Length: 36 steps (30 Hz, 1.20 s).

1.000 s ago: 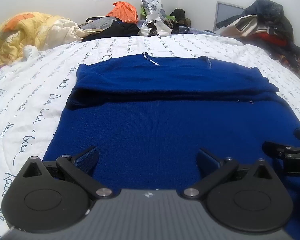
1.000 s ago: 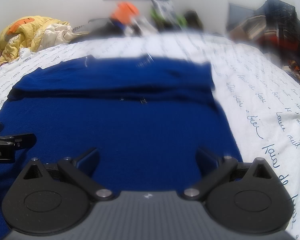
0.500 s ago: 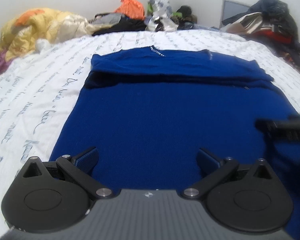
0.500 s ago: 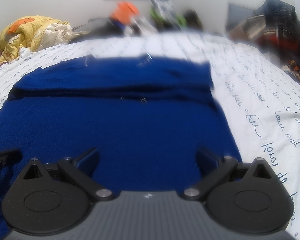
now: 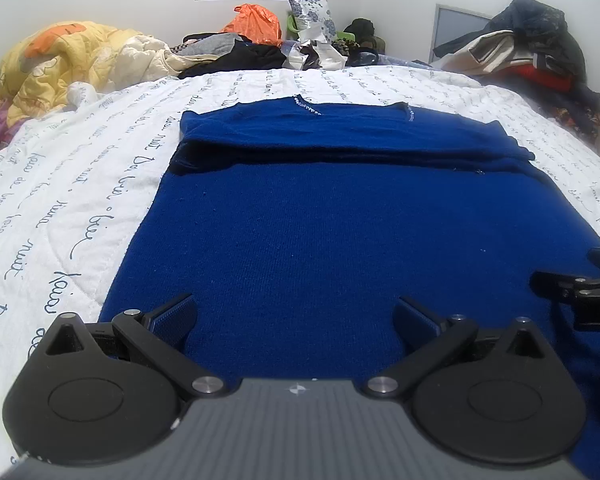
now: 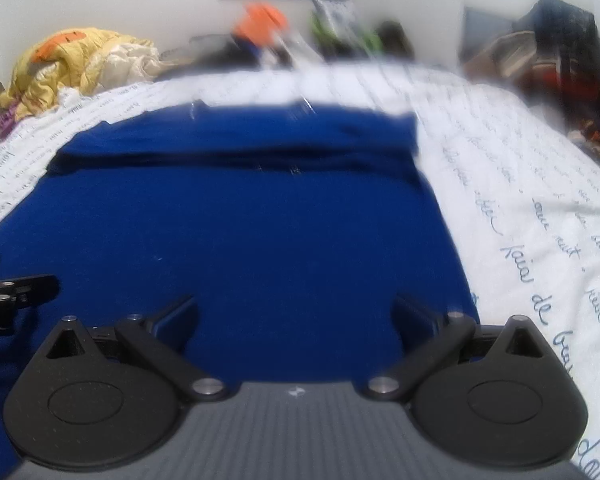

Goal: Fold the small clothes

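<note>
A dark blue knit sweater (image 5: 320, 216) lies flat on the white bedspread (image 5: 80, 200), its sleeves folded across the chest near the collar. My left gripper (image 5: 294, 314) hovers open low over the sweater's near-left hem, nothing between its fingers. My right gripper (image 6: 294, 314) is open over the near-right hem of the sweater (image 6: 260, 220). The right gripper's black finger (image 5: 568, 286) shows at the right edge of the left wrist view; the left gripper's finger (image 6: 16, 290) shows at the left edge of the blurred right wrist view.
A yellow quilt (image 5: 60, 60) is bunched at the far left. Piled clothes and an orange bag (image 5: 256, 26) sit at the head of the bed. More clothes (image 5: 540, 48) are heaped at the far right. Script-printed bedspread (image 6: 540, 208) lies bare either side of the sweater.
The left wrist view swung left and tipped half a second ago, then came back to nearly its first pose. The right gripper barely moved. Both stayed open; the sweater lies as before.
</note>
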### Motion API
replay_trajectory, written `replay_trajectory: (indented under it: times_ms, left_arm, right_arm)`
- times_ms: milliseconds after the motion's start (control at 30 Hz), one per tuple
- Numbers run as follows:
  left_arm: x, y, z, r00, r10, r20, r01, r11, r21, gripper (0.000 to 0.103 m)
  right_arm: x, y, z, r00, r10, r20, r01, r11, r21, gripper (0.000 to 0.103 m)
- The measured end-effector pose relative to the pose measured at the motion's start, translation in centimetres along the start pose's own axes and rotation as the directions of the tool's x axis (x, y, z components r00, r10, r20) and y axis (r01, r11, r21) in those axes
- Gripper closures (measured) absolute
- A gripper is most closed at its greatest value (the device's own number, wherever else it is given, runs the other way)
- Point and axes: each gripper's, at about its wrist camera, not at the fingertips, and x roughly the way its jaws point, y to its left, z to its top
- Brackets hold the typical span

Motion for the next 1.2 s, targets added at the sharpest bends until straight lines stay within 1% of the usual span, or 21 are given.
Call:
replay_trajectory:
  times_ms: [167, 267, 333, 433, 567, 633, 733, 800, 900, 967, 1067, 1100, 1133, 1167, 1200]
  left_arm:
    - [-0.1, 0.1, 0.0, 1.000, -0.001, 0.000, 0.001, 1.000, -0.001, 0.000]
    - [0.0, 0.0, 0.0, 1.000, 0.000, 0.000, 0.000, 1.000, -0.001, 0.000]
    - [0.0, 0.0, 0.0, 1.000, 0.000, 0.000, 0.000, 1.000, 0.000, 0.000]
    - [0.0, 0.0, 0.0, 1.000, 0.000, 0.000, 0.000, 1.000, 0.000, 0.000]
    - [0.0, 0.1, 0.0, 1.000, 0.000, 0.000, 0.000, 1.000, 0.000, 0.000]
    - [-0.2, 0.1, 0.0, 1.000, 0.012, -0.005, -0.012, 1.000, 0.001, 0.000]
    - [-1.3, 0.1, -0.5, 0.998, 0.049, -0.031, -0.049, 0.999, -0.003, 0.000]
    - [-2.1, 0.4, -1.2, 0.998, 0.039, -0.041, -0.040, 0.999, -0.009, 0.000]
    - [-3.2, 0.9, -2.7, 1.000, 0.023, 0.000, -0.023, 1.000, -0.002, 0.000]
    - [-3.4, 1.0, -2.9, 1.000, 0.011, 0.005, -0.011, 1.000, -0.006, 0.000]
    - [-3.4, 0.8, -2.8, 1.000, 0.016, -0.001, -0.016, 1.000, 0.002, 0.000]
    - [-3.6, 0.9, -2.7, 1.000, 0.018, -0.012, -0.018, 1.000, 0.006, 0.000]
    - [-4.0, 1.1, -2.6, 0.999, 0.018, -0.031, -0.017, 1.000, 0.008, 0.000]
    - [-4.6, 1.6, -2.5, 0.999, 0.005, -0.049, -0.005, 1.000, -0.002, 0.000]
    - [-5.5, 2.6, -2.6, 0.998, -0.034, -0.054, 0.032, 0.999, -0.033, 0.000]
  right_arm:
    - [0.3, 0.4, 0.2, 1.000, -0.006, -0.001, 0.006, 1.000, -0.009, 0.000]
    - [-0.6, 0.7, -0.2, 0.999, -0.030, -0.017, 0.030, 1.000, 0.001, 0.000]
    - [-1.5, 0.8, -0.9, 0.999, -0.032, -0.017, 0.032, 0.999, -0.003, 0.000]
    - [-2.3, 0.7, -1.9, 1.000, -0.016, -0.002, 0.016, 1.000, -0.004, 0.000]
    - [-1.9, 0.6, -1.5, 1.000, -0.006, -0.003, 0.006, 1.000, -0.008, 0.000]
    - [-1.8, 0.6, -1.4, 1.000, -0.003, -0.003, 0.003, 1.000, -0.010, 0.000]
    - [-1.9, 0.5, -1.4, 1.000, 0.001, -0.003, -0.001, 1.000, -0.009, 0.000]
    - [-1.9, 0.5, -1.5, 1.000, 0.001, -0.002, -0.001, 1.000, -0.009, 0.000]
    - [-1.9, 0.5, -1.5, 1.000, 0.001, -0.002, -0.001, 1.000, -0.009, 0.000]
    - [-2.0, 0.5, -1.5, 1.000, 0.001, -0.001, -0.001, 1.000, -0.010, 0.000]
    - [-2.0, 0.5, -1.4, 1.000, 0.002, -0.005, -0.003, 1.000, -0.011, 0.000]
    - [-2.1, 0.3, -1.3, 1.000, 0.011, -0.019, -0.011, 1.000, -0.017, 0.000]
    - [-2.4, 0.0, -0.9, 0.998, 0.030, -0.051, -0.031, 0.999, -0.014, 0.000]
    - [-3.0, -0.8, -0.5, 0.994, 0.073, -0.082, -0.072, 0.997, 0.014, 0.000]
    - [-4.0, -2.0, -0.2, 0.986, 0.138, -0.090, -0.133, 0.989, 0.065, 0.000]
